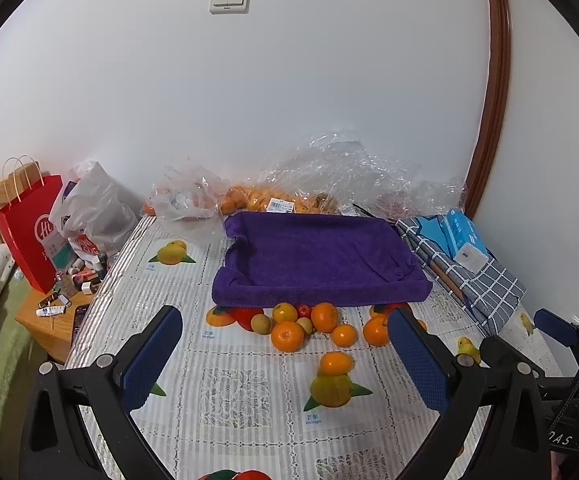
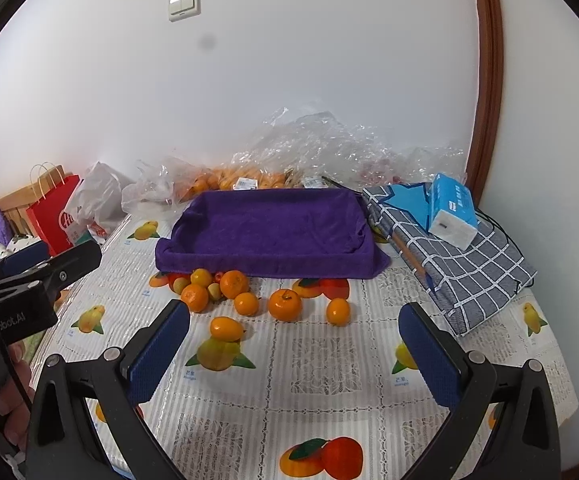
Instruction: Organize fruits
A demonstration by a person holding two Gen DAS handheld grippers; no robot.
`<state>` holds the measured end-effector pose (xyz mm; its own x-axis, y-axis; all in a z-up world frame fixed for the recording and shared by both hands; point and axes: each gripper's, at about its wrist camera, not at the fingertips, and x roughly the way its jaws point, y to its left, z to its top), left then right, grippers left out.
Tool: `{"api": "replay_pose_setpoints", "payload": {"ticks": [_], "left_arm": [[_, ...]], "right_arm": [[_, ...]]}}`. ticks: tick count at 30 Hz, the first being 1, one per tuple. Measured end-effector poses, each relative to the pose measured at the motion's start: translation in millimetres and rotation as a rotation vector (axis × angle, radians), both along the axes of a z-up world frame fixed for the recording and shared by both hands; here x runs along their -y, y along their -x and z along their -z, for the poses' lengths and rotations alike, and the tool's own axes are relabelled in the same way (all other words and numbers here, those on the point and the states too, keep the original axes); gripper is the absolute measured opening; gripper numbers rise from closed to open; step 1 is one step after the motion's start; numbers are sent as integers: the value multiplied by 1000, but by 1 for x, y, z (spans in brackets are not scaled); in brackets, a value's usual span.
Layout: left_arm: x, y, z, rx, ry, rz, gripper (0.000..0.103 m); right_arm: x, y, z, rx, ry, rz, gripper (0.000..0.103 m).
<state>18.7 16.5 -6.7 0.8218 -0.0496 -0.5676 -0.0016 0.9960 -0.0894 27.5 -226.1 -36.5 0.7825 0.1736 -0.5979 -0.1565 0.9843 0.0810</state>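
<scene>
Several loose oranges (image 1: pixel 287 335) (image 2: pixel 284 304) and a few small greenish-yellow and red fruits lie on the patterned tablecloth in front of a tray lined with a purple towel (image 1: pixel 317 258) (image 2: pixel 269 232). The tray holds nothing. One oval orange (image 1: pixel 335 362) (image 2: pixel 226 328) lies nearest to me. My left gripper (image 1: pixel 285 364) is open and empty, above the cloth short of the fruit. My right gripper (image 2: pixel 295 356) is open and empty, also short of the fruit. The left gripper's body shows at the left of the right wrist view (image 2: pixel 29 280).
Clear plastic bags of oranges (image 1: pixel 273 200) (image 2: pixel 245 178) lie against the wall behind the tray. A folded checked cloth (image 2: pixel 461 256) with a tissue pack (image 2: pixel 451 212) lies right of the tray. A red paper bag (image 1: pixel 29 232) and clutter stand left, off the table.
</scene>
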Motion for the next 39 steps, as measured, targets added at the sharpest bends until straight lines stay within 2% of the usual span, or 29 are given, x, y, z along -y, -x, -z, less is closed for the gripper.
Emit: {"api": "replay_pose_setpoints", "payload": {"ticks": [8,15,19,24,28,31,34,39], "left_arm": [[-2,-2,2,-2,0,-10,103],[-8,-15,17,-7,-9,-29,103],[-14,-26,32,-37,2,-19,103],[-28,-46,57,-102,23,-57,103],[-39,-58,79,-144,16,-75,101],[-45,-66,95,-188,23,-69,97],[-47,-73,109,-217,4,-72,95],[-54,-80,123,-241,61,-55,94]], "right_arm": [[0,-3,0,6,-18,-4,103],[5,-16,11,-18,-27,30,103],[10,-29,29,-52,-39,36,103],[19,-47,57,-62,-34,81,103],[23,-64,78,-73,-6,59,102],[21,-73,90,-75,14,44,97],[17,-87,104,-112,-16,13,90],[7,-109,125,-167,16,0,69]]}}
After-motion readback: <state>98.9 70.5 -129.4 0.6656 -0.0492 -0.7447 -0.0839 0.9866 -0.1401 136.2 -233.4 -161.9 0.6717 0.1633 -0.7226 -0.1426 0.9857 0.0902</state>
